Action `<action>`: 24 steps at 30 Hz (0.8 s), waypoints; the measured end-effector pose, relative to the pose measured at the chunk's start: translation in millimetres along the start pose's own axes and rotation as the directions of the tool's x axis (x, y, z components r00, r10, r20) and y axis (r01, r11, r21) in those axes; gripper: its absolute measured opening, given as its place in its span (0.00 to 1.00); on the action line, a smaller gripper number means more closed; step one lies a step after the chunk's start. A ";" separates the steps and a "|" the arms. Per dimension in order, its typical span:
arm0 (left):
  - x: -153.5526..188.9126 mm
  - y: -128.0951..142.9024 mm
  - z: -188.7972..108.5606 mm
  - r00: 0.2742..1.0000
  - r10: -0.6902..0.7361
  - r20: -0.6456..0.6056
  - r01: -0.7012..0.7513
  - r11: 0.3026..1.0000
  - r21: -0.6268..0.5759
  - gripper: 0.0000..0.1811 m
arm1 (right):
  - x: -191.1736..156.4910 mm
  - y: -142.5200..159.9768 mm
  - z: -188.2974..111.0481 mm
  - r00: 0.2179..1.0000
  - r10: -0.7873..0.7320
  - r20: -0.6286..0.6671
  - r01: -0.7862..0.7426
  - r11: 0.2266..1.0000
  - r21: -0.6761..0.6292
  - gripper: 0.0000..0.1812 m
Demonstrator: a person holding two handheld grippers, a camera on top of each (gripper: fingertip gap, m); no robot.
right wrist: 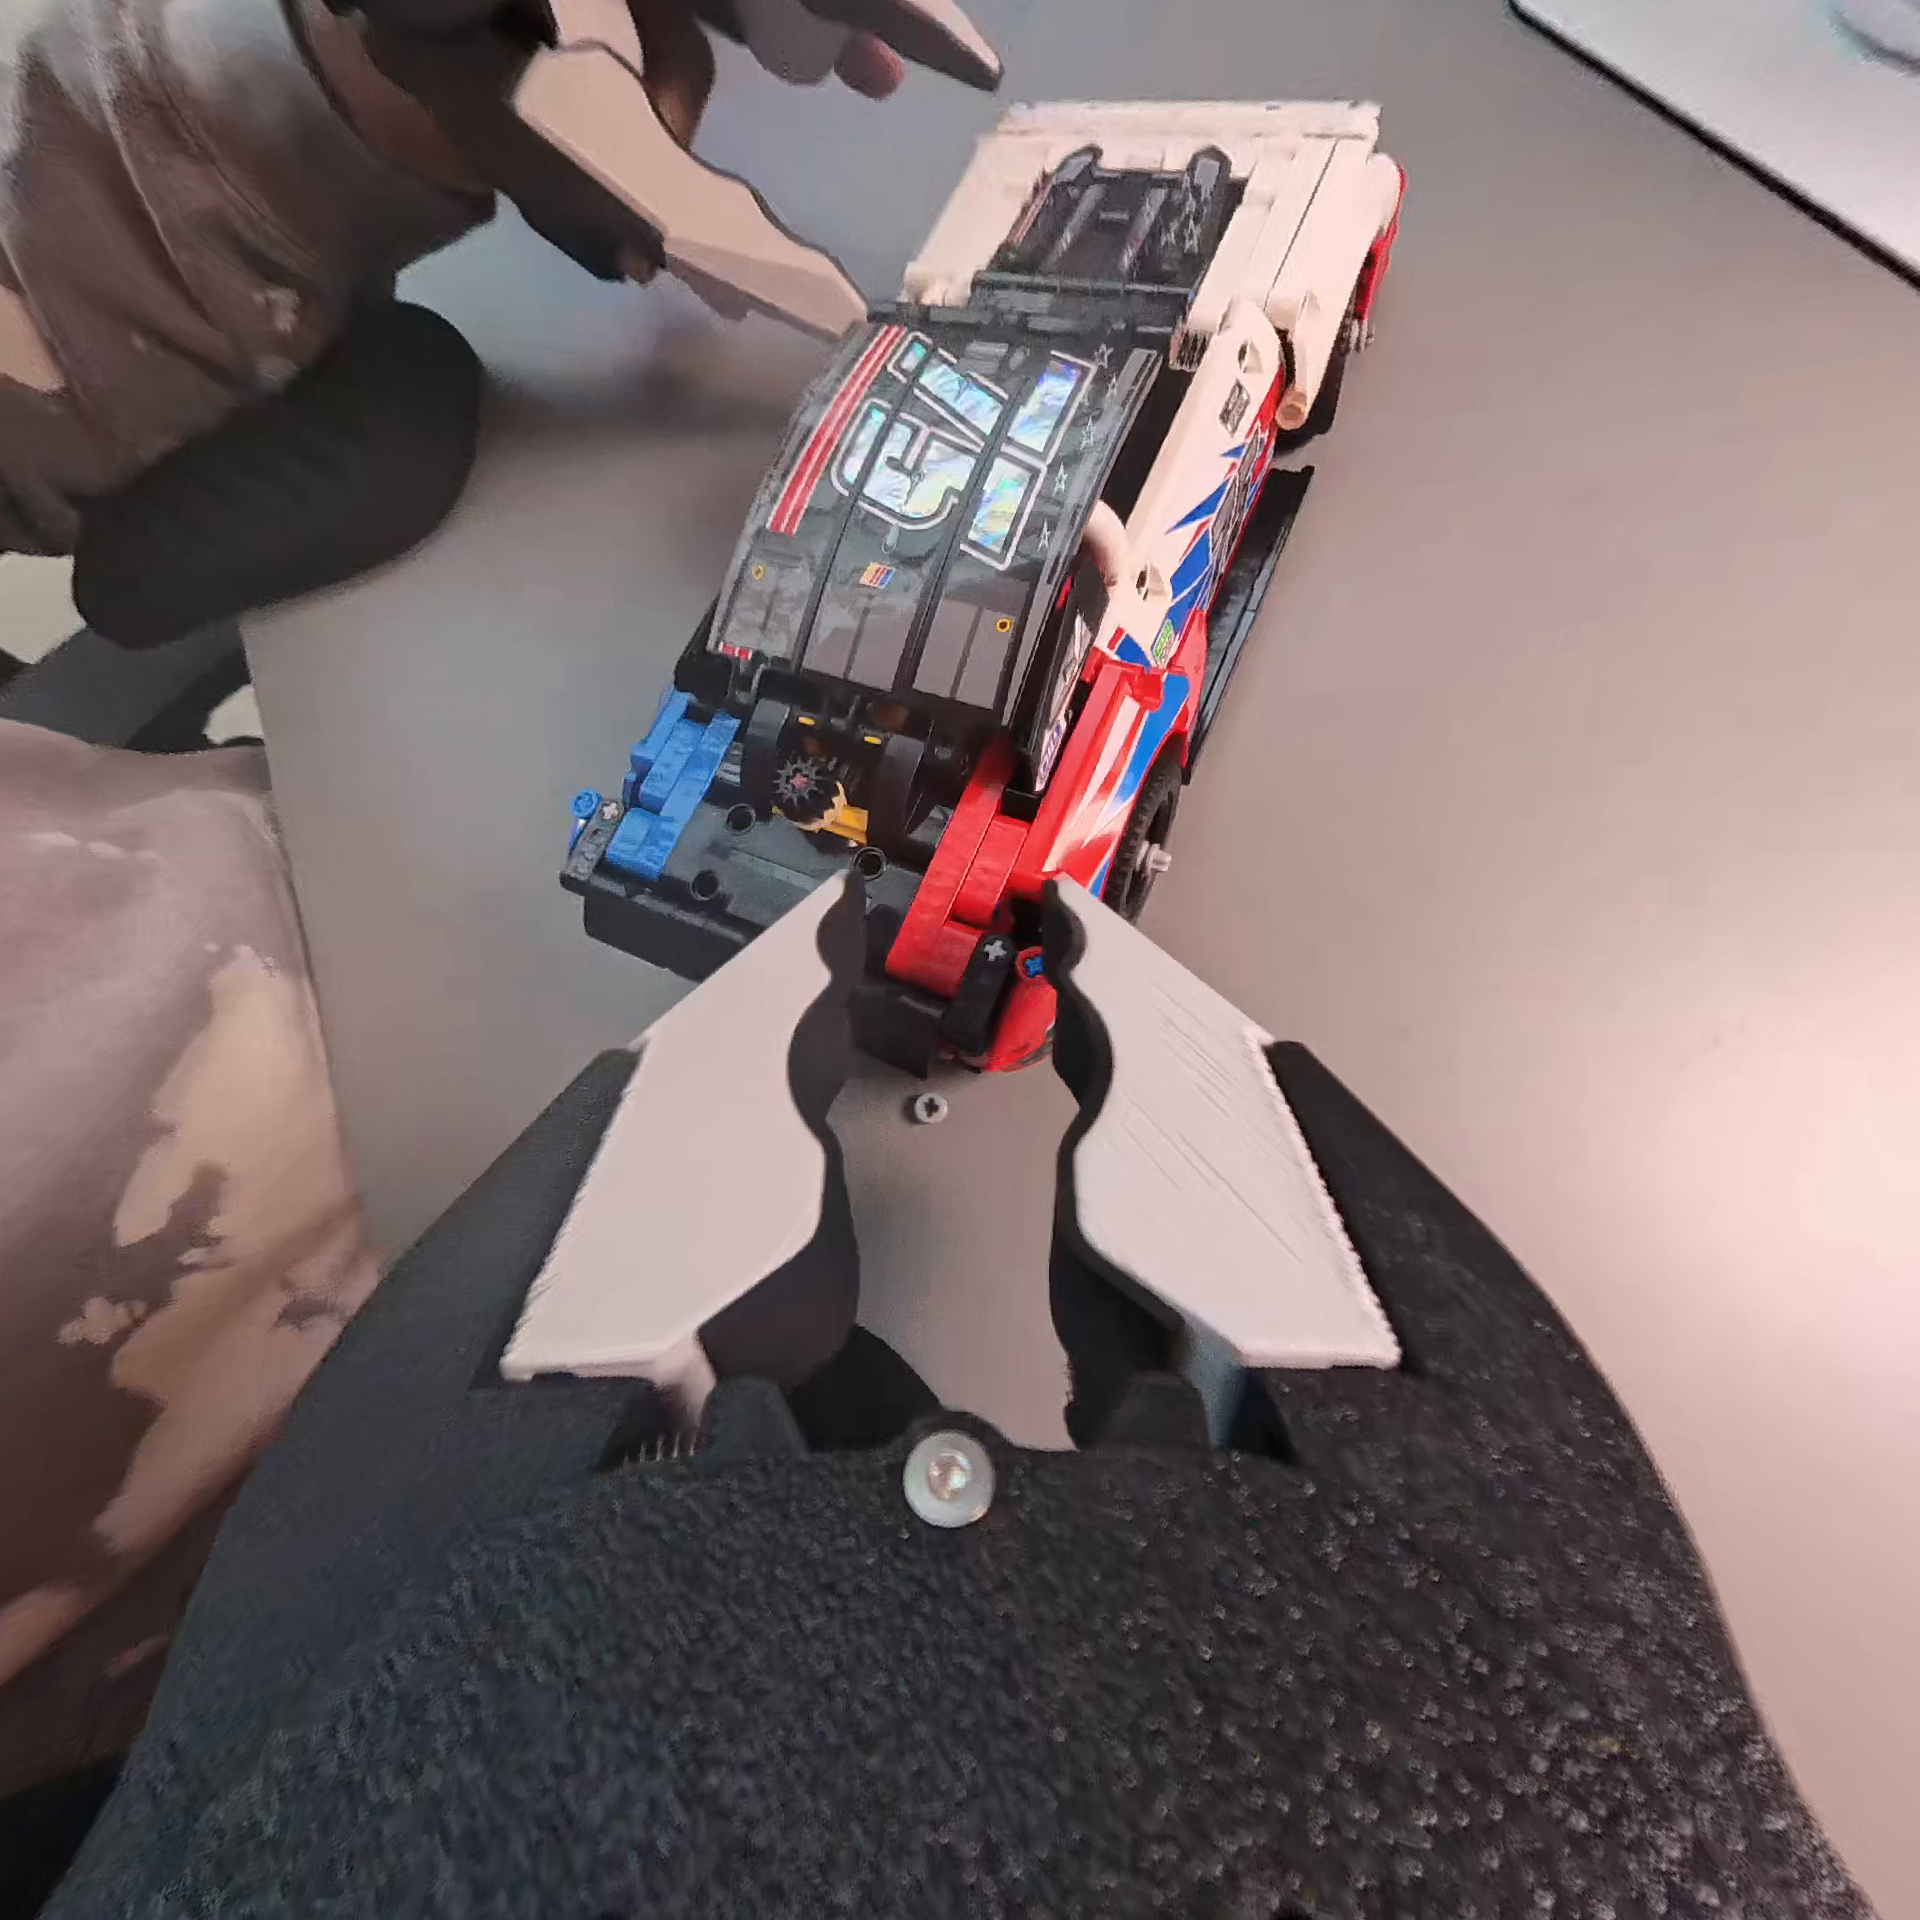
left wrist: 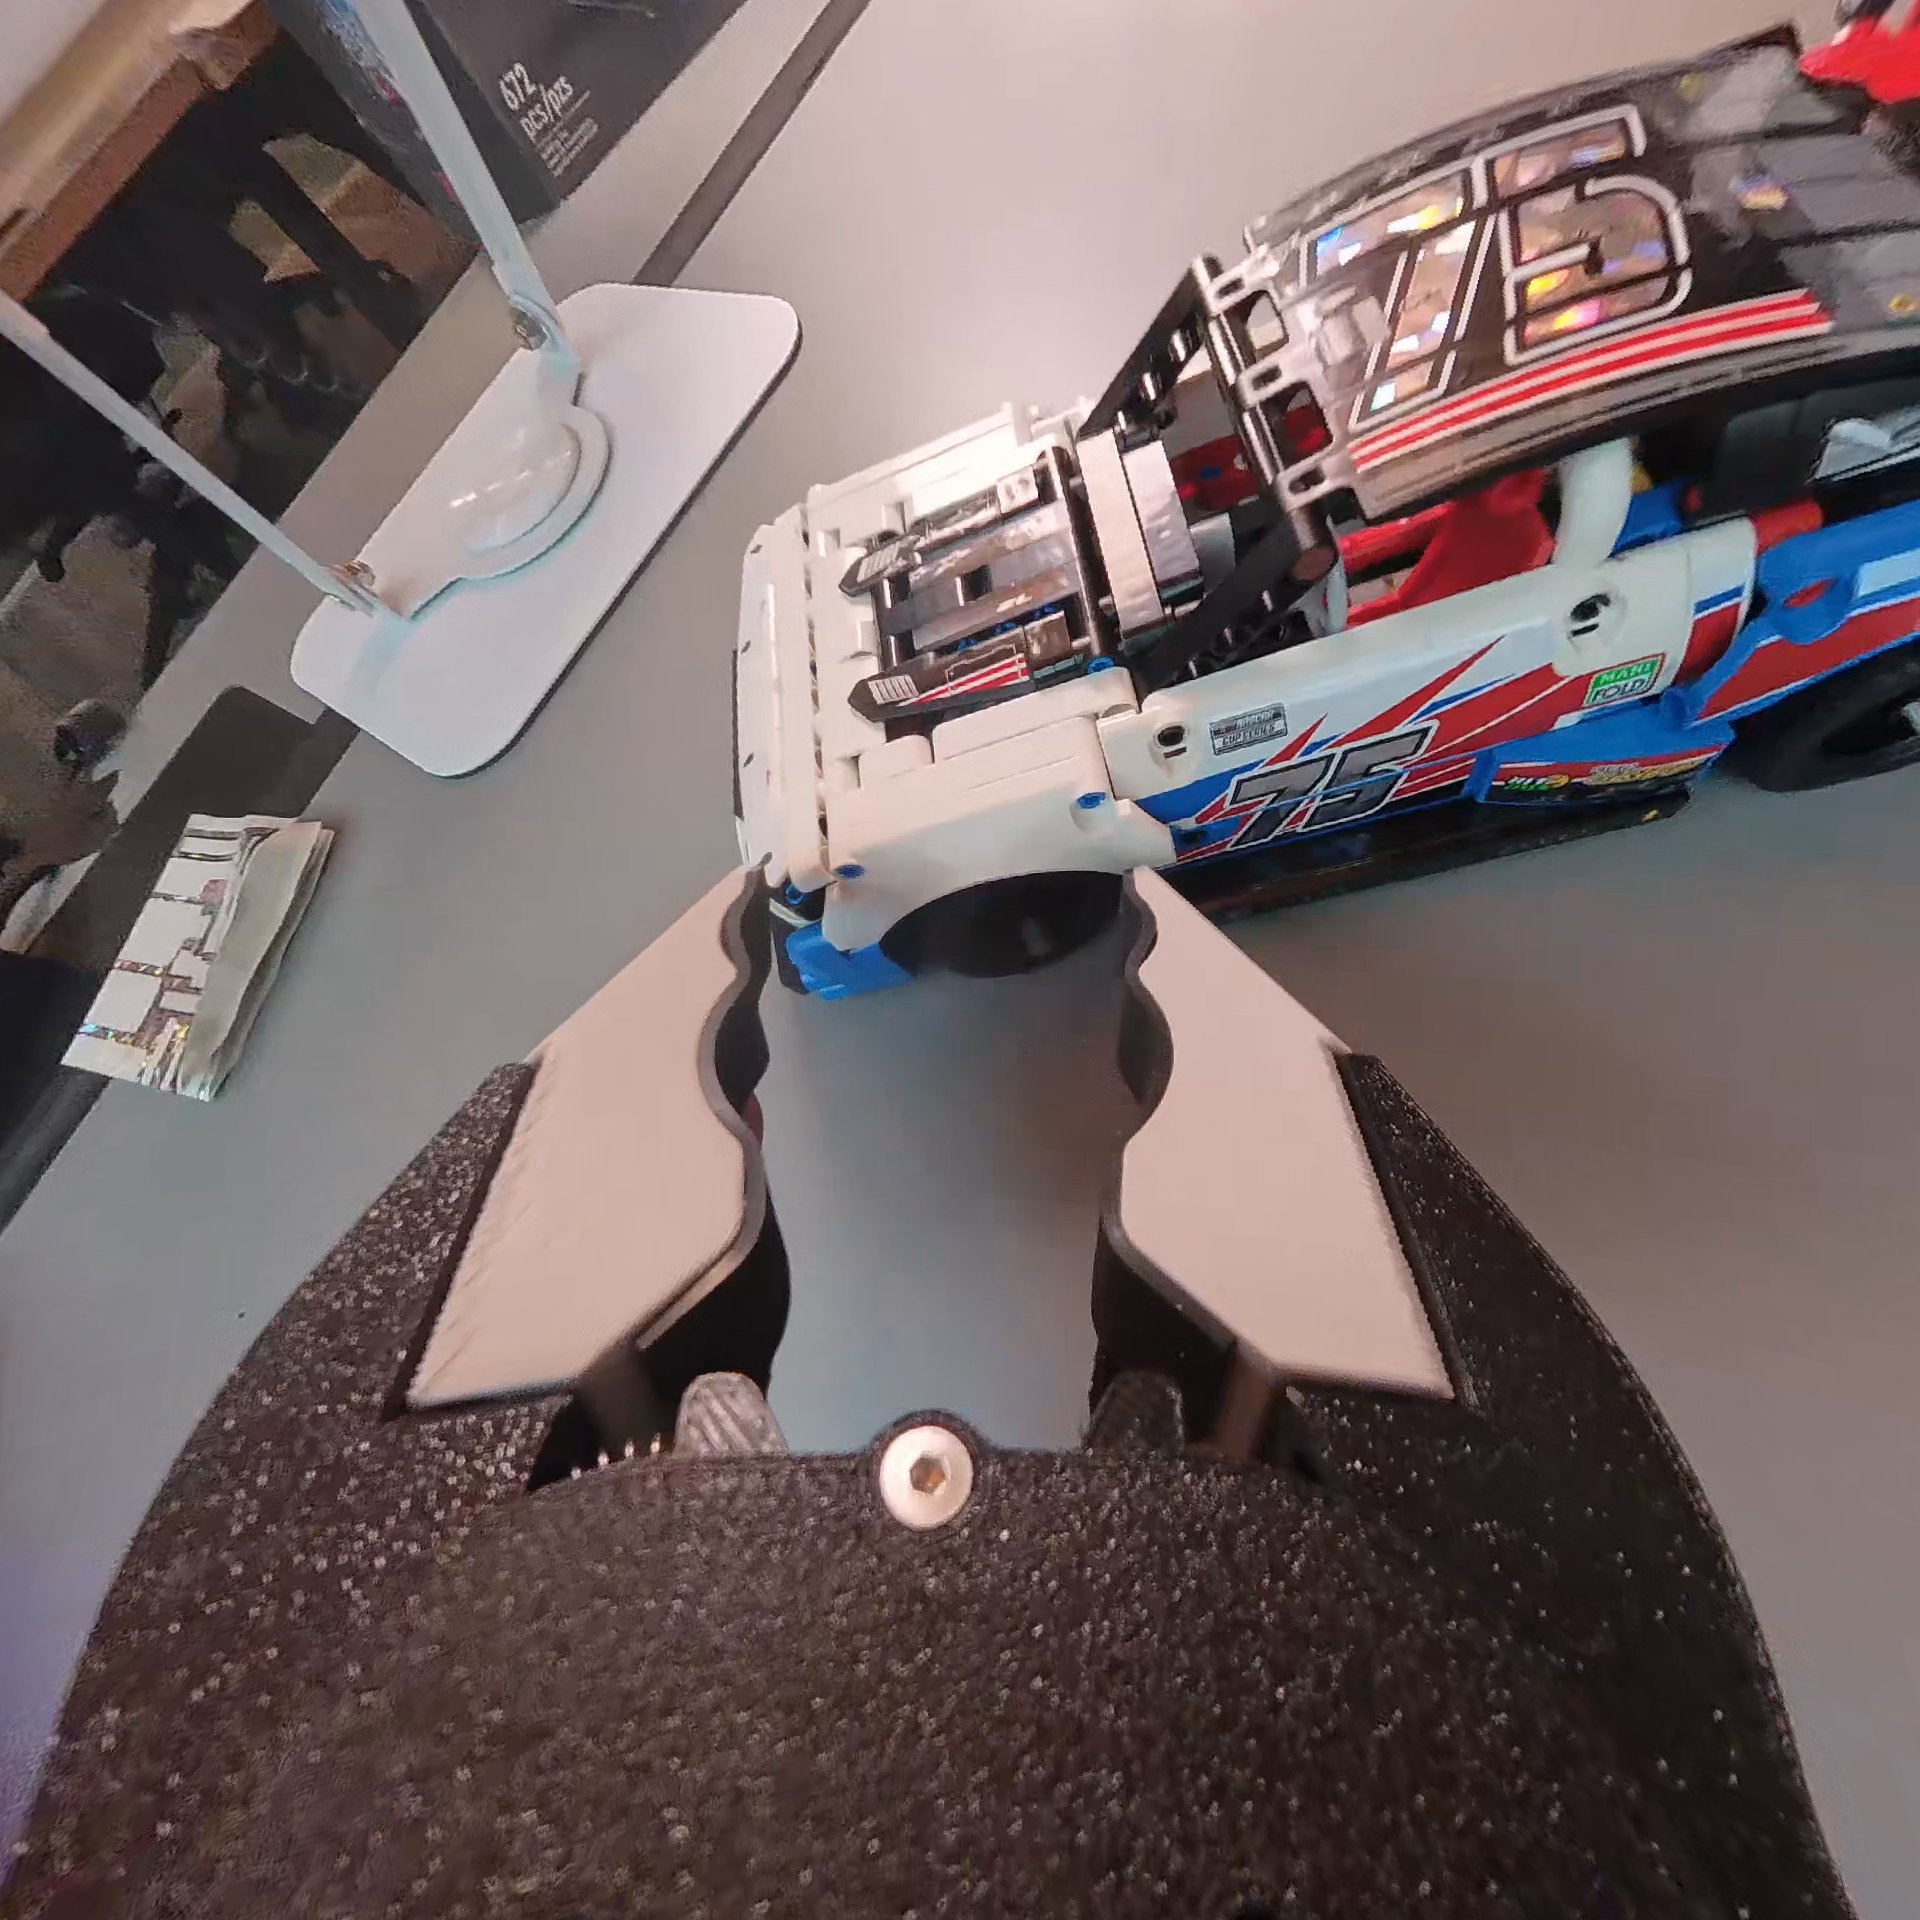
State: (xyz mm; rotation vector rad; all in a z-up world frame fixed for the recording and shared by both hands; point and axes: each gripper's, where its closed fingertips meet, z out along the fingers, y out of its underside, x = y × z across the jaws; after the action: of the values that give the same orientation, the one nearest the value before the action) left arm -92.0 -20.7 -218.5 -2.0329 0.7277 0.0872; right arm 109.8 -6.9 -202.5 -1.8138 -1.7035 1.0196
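Note:
A brick-built race car (left wrist: 1299,727) stands on the grey table (left wrist: 1455,1143). It has a white nose, red and blue sides, and a black roof (left wrist: 1558,239) tilted up over the cabin. My left gripper (left wrist: 943,896) is open, with its tips either side of the front wheel (left wrist: 997,935) and just short of it. It also shows in the right wrist view (right wrist: 930,197), open beside the car's front. My right gripper (right wrist: 951,888) is closed on the car's red rear corner (right wrist: 956,935). A small grey pin (right wrist: 928,1107) lies on the table between its fingers.
A white stand base (left wrist: 540,520) with thin white arms stands left of the car, and a black box (left wrist: 561,114) sits behind it. A folded sticker sheet (left wrist: 208,935) lies near the table's left edge. A person's sleeve (right wrist: 156,312) is on the left of the right wrist view.

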 end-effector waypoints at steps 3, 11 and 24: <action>8.4 -18.8 -20.1 0.998 -0.060 -0.011 0.060 0.996 0.067 0.30 | 5.8 1.8 1.4 0.989 -0.134 -0.063 0.132 0.990 -0.044 0.13; 88.1 -65.8 -43.9 0.850 -0.409 -0.331 0.474 0.869 0.142 0.19 | 17.6 -54.3 15.1 0.974 0.026 0.224 -0.033 0.999 0.029 0.25; 97.6 -62.0 -48.9 0.685 -0.580 -0.440 0.674 0.734 0.082 0.19 | -3.2 -71.1 48.0 0.838 0.179 0.515 -0.129 0.983 -0.131 0.06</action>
State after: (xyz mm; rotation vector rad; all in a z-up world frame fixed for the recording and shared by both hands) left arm 10.0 -81.3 -177.4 -1.9707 0.1983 -0.8006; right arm 27.3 -8.0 -178.5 -1.8646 -1.9530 1.6577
